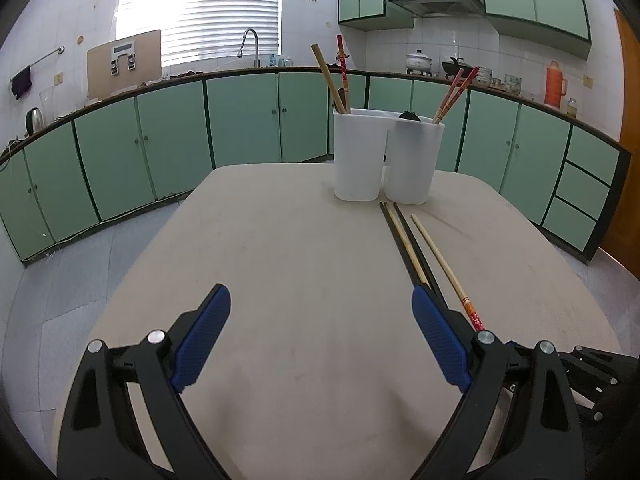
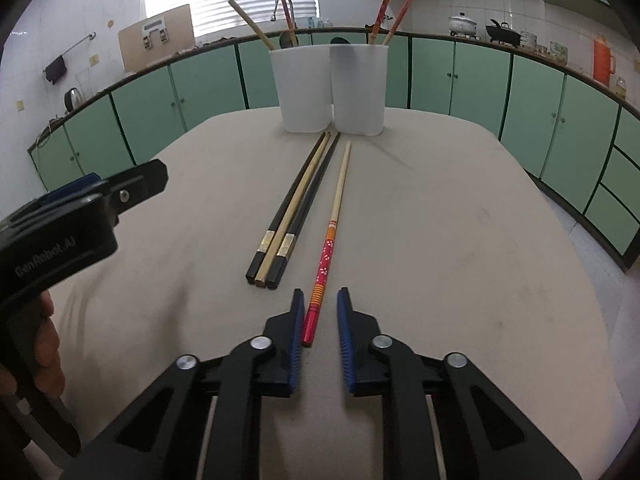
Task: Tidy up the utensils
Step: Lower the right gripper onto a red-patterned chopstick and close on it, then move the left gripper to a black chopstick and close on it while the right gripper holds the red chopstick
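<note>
A bamboo chopstick with a red patterned handle (image 2: pixel 334 220) lies on the beige table (image 2: pixel 440 240), tip toward the white two-cup holder (image 2: pixel 332 88). My right gripper (image 2: pixel 319 296) straddles its red end with the jaws narrow. The left pad is beside the handle and a slim gap shows at the right pad. Two black chopsticks with a bamboo one between them (image 2: pixel 294 208) lie just to the left. My left gripper (image 1: pixel 320 300) hovers wide open over bare table, holding nothing. Its right finger (image 1: pixel 436 336) hides the near ends of the black chopsticks (image 1: pixel 404 236).
The holder (image 1: pixel 384 156) at the table's far edge has several chopsticks standing in both cups. The left gripper body (image 2: pixel 72 220), with a hand below it, sits left of the right gripper. Green cabinets, a sink and a stove ring the room.
</note>
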### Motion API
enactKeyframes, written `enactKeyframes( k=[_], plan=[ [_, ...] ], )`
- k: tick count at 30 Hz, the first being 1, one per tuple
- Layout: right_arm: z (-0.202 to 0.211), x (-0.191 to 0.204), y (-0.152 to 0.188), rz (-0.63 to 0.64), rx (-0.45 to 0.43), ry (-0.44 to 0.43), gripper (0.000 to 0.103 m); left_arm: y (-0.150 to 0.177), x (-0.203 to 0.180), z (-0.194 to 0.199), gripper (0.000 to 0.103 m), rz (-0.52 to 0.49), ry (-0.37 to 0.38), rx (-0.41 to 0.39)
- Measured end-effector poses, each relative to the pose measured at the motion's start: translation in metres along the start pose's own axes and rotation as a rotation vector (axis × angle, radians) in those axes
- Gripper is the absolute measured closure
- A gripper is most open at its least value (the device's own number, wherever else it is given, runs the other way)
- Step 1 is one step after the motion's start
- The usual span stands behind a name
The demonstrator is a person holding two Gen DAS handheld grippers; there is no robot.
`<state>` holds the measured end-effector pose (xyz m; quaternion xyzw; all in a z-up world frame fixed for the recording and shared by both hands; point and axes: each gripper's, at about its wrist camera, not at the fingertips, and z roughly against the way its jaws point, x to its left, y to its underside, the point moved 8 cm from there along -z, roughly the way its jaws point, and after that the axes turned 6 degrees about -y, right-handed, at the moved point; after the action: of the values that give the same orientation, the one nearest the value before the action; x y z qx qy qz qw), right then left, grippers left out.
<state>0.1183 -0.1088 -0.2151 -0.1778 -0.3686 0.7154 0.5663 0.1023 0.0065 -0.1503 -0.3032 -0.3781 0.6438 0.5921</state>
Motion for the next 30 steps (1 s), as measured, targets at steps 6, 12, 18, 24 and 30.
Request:
enactKeyframes(
  k=[6, 12, 18, 24, 30],
  plan=[
    [-0.001, -0.002, -0.001, -0.028, 0.000, -0.014, 0.096, 0.000, 0.000, 0.000, 0.014, 0.000, 0.002, 0.001],
    [0.004, -0.014, -0.003, -0.077, -0.016, 0.015, 0.097, 0.003, -0.008, -0.001, 0.014, -0.018, 0.012, 0.009],
    [-0.002, -0.012, -0.003, -0.054, 0.014, 0.010, 0.096, 0.004, -0.011, -0.002, 0.014, -0.026, 0.015, 0.014],
    [-0.007, -0.007, -0.005, -0.029, 0.033, 0.000, 0.096, 0.004, -0.010, -0.002, 0.014, -0.027, 0.014, 0.016],
    [0.001, -0.032, -0.003, -0.132, 0.001, 0.060, 0.098, 0.004, -0.013, -0.003, 0.014, -0.031, 0.018, 0.019]
  ],
)
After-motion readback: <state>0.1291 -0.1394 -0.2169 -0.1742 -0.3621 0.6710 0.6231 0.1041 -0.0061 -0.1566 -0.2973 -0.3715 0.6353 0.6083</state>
